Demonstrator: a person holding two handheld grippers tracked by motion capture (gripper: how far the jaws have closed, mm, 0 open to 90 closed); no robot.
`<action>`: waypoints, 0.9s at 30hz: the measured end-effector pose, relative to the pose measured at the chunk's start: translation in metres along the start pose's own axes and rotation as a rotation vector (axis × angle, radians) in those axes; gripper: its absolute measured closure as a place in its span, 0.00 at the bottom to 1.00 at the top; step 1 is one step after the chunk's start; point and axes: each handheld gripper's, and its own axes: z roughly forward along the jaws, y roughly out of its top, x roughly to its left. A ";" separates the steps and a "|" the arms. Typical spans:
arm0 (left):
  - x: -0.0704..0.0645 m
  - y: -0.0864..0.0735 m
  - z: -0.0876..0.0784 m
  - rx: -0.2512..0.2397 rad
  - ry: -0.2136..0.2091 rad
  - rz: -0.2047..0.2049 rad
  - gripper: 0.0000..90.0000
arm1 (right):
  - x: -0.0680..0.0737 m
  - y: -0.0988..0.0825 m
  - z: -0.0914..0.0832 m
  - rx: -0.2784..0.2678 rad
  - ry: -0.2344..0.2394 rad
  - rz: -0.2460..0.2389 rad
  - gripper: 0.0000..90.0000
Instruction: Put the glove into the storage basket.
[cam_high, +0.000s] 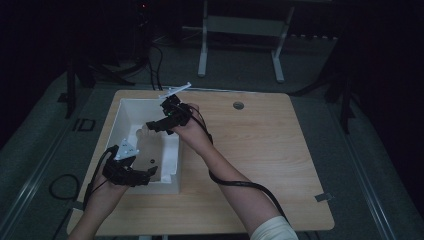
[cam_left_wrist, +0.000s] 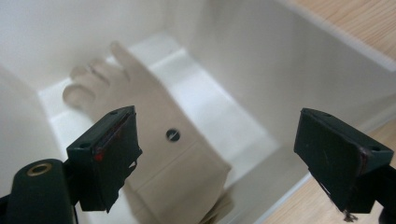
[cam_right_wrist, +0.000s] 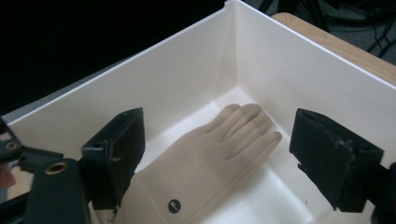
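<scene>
A wooden desk (cam_high: 260, 150) stands in a dark room, grey floor around it. A white box (cam_high: 172, 165) sits at its left side, a beige glove (cam_right_wrist: 210, 158) flat inside. Left gripper (cam_high: 150, 171) and right gripper (cam_high: 151, 126) hover over it, jaws spread wide, holding nothing. The background is too dark to make out.

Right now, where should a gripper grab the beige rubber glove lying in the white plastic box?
Probably the wide cuff end of the beige rubber glove, from straight above. The glove lies flat on the floor of the white plastic box, whose tall walls block any sideways approach. Both the left gripper and the right gripper stand open above it.
</scene>
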 end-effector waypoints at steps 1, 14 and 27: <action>-0.002 0.002 -0.002 -0.017 -0.005 -0.004 0.16 | 0.000 -0.001 -0.003 -0.011 0.010 -0.001 0.19; -0.027 0.029 -0.016 -0.148 -0.061 0.011 0.16 | -0.007 -0.019 -0.048 -0.058 -0.008 -0.030 0.19; -0.059 0.048 -0.007 -0.185 -0.130 0.058 0.16 | -0.023 -0.049 -0.093 -0.082 -0.022 -0.023 0.19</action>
